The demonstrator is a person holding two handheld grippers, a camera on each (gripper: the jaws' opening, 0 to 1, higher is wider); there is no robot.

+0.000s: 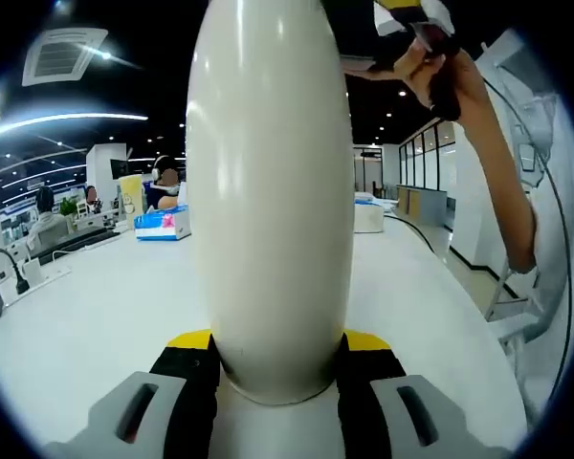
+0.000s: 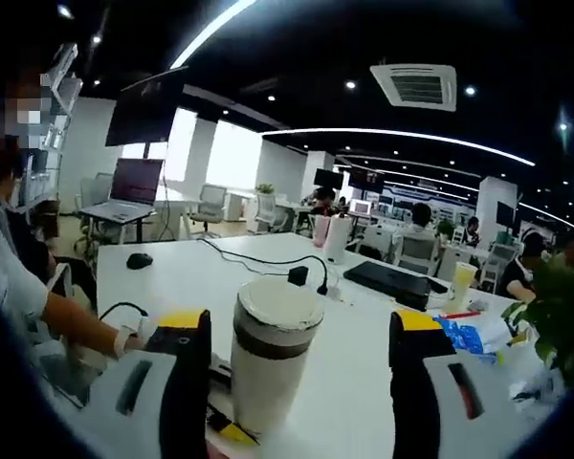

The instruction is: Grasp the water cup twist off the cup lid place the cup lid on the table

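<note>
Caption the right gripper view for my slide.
Open hand-held gripper around the lidded white cup on the white table.

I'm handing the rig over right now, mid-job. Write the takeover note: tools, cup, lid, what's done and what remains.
Left tool: shut on the water cup, gripping its cream body low down, above the white table.
Right tool: open, jaws on either side of the cup and apart from it, near its top.
Cup lid: on the cup, above the dark band.
Done: cup grasped.
Left: close the right tool on the lid, twist it off, set it on the table.
</note>
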